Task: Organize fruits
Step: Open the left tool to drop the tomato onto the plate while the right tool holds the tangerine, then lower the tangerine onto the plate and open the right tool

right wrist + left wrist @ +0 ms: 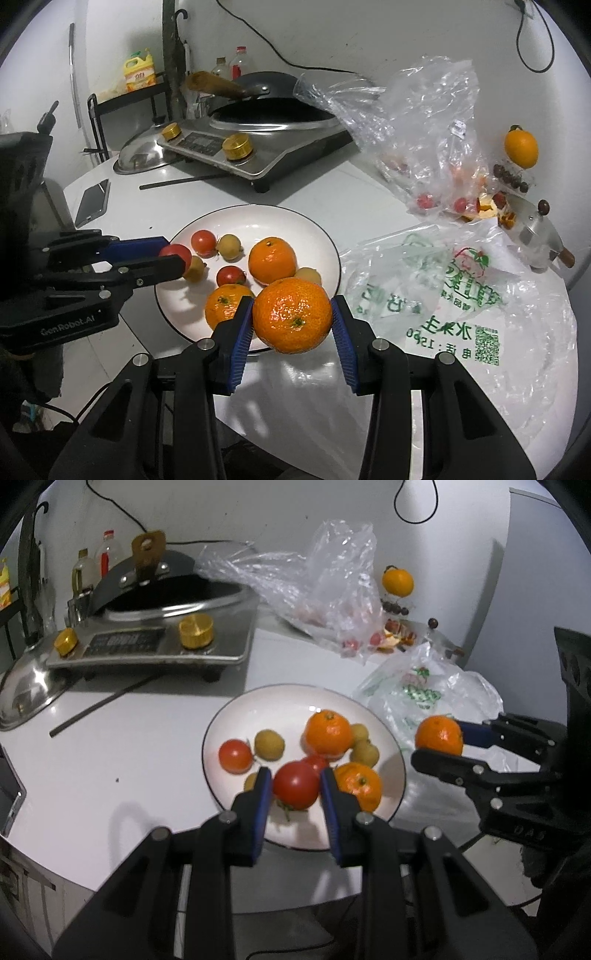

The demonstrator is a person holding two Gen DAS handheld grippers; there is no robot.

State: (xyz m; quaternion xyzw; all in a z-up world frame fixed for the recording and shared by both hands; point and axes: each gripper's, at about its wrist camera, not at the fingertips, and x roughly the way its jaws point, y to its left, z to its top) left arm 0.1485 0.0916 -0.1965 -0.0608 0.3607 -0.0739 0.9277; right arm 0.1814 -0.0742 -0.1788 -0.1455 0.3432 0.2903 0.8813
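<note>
Left gripper clamps a red tomato between its blue pads, over the near part of the white plate. Right gripper grips a tangerine squarely across its middle, hanging at the plate's near rim, just right of a tangerine already lying there.

Step in hand, as I judge it: setting both fruits down on the plate. To do it well, lower each until it touches the plate before letting go, since round fruit may roll. The tomato has bare plate under and nearer than the fingers; the tangerine needs carrying further past the rim, into the gap beyond its fingertips, clear of its neighbour.

Count, on the plate: two tangerines, two red tomatoes, about four small yellow-brown fruits (one partly hidden, count uncertain). Held: one tomato, one tangerine. Well beyond the fingers: one orange fruit by the wall, two plastic bags.
</note>
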